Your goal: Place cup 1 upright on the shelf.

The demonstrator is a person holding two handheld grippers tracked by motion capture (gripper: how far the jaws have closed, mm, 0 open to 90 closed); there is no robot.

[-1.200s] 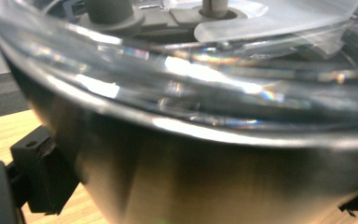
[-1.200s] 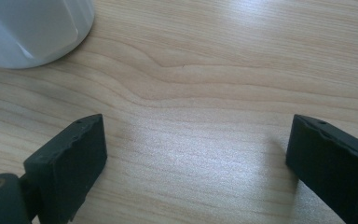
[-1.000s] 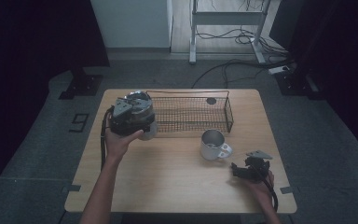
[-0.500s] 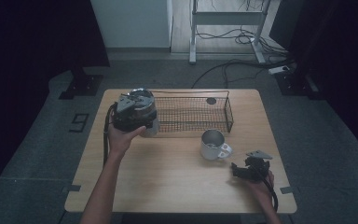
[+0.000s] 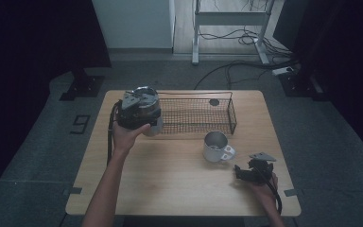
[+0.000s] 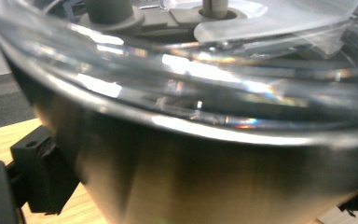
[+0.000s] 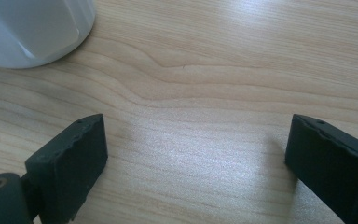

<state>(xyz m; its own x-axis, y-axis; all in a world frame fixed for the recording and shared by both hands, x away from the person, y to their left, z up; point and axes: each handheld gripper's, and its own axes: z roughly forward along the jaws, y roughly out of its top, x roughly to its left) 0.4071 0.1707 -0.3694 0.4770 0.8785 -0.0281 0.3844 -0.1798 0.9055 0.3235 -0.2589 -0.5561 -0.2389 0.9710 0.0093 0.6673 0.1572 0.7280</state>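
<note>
"9" [image 5: 81, 124] marked on floor.

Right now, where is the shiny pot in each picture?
High view: pot at the wire basket's left end, in the left gripper.
Left gripper view: pot close up, across the middle, between the jaws.
Right gripper view: open right gripper over wooden table, mug top left.
Shared landmark: the wooden table.

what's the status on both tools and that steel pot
Left tool clamped on steel pot, held above table by basket's left end. Right tool open, empty, low over table near mug. Nothing in the way.
</note>
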